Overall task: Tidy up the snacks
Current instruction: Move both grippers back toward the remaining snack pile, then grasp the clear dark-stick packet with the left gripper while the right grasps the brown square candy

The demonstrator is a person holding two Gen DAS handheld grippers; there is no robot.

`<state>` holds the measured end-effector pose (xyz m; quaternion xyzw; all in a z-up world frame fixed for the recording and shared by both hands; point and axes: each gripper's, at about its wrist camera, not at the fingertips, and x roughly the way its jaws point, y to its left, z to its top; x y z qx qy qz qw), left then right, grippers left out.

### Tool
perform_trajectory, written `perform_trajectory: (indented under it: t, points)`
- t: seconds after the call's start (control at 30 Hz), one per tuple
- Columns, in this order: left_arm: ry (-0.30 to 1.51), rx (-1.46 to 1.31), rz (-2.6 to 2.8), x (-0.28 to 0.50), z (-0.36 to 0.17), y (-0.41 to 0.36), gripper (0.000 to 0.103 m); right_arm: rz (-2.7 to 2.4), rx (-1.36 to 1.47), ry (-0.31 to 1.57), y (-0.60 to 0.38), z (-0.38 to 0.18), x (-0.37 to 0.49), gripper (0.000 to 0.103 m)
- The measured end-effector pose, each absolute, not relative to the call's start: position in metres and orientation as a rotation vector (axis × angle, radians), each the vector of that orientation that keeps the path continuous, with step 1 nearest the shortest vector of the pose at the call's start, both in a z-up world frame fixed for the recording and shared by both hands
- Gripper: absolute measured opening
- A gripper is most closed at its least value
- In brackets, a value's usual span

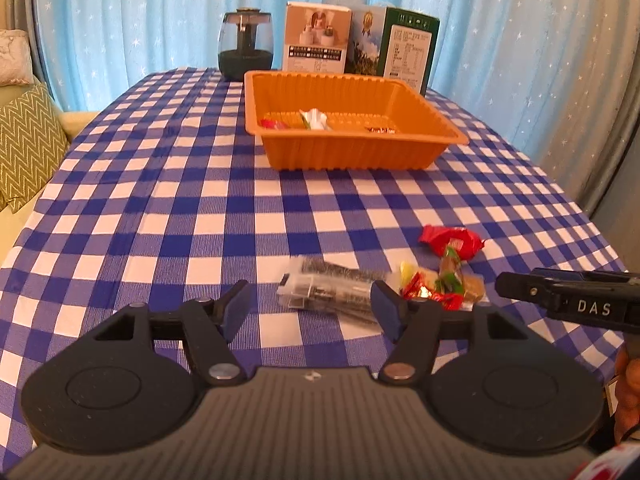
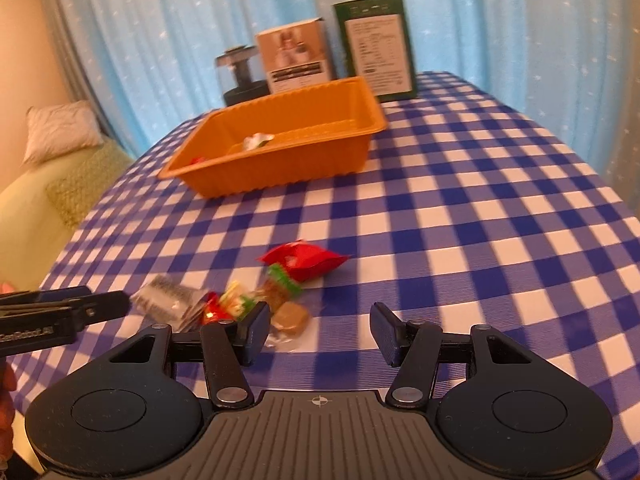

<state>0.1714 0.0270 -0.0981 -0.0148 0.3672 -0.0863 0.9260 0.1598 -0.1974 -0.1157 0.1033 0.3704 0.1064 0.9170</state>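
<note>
A loose heap of snacks lies on the blue checked tablecloth: a clear packet with dark print (image 1: pixel 328 292) (image 2: pixel 168 298), several small bright candies (image 1: pixel 436 284) (image 2: pixel 236 304), a brown candy (image 2: pixel 290 318) and a red packet (image 1: pixel 450 240) (image 2: pixel 304 260). My left gripper (image 1: pixel 311 310) is open just above the clear packet, which lies between and just beyond its fingers, untouched. My right gripper (image 2: pixel 320 332) is open and empty, its left finger (image 2: pixel 256 332) beside the brown candy. Further back, the orange tray (image 1: pixel 344 152) (image 2: pixel 280 172) holds three wrapped snacks.
Behind the tray stand a dark glass jar (image 1: pixel 245 44), a white box (image 1: pixel 316 40) and a green box (image 1: pixel 400 44). A sofa with a zigzag cushion (image 1: pixel 24 144) is off the table's left edge. A blue curtain hangs behind.
</note>
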Motion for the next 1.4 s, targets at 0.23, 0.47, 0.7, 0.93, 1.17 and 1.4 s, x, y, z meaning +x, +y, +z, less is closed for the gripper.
perform_trajectory:
  t: [0.23, 0.47, 0.7, 0.93, 1.17, 1.4]
  points:
    - [0.763, -0.028, -0.176, 0.174, -0.101, 0.025, 0.065, 0.249, 0.207, 0.790, -0.179, -0.129, 0.169, 0.049]
    - [0.778, -0.033, -0.167, 0.176, -0.105, 0.026, 0.066, 0.241, 0.115, 0.783, -0.164, -0.138, 0.179, 0.048]
    - [0.787, -0.052, -0.178, 0.177, -0.106, 0.026, 0.066, 0.210, 0.051, 0.785, -0.167, -0.141, 0.176, 0.028]
    - [0.819, -0.113, -0.210, 0.178, -0.109, 0.025, 0.066, 0.172, 0.043, 0.774, -0.171, -0.138, 0.171, 0.028]
    - [0.848, -0.198, -0.281, 0.187, -0.117, 0.020, 0.066, 0.144, 0.083, 0.788, -0.180, -0.138, 0.171, 0.028]
    - [0.856, -0.325, -0.261, 0.214, -0.126, 0.024, 0.067, 0.129, 0.099, 0.787, -0.186, -0.137, 0.171, 0.028]
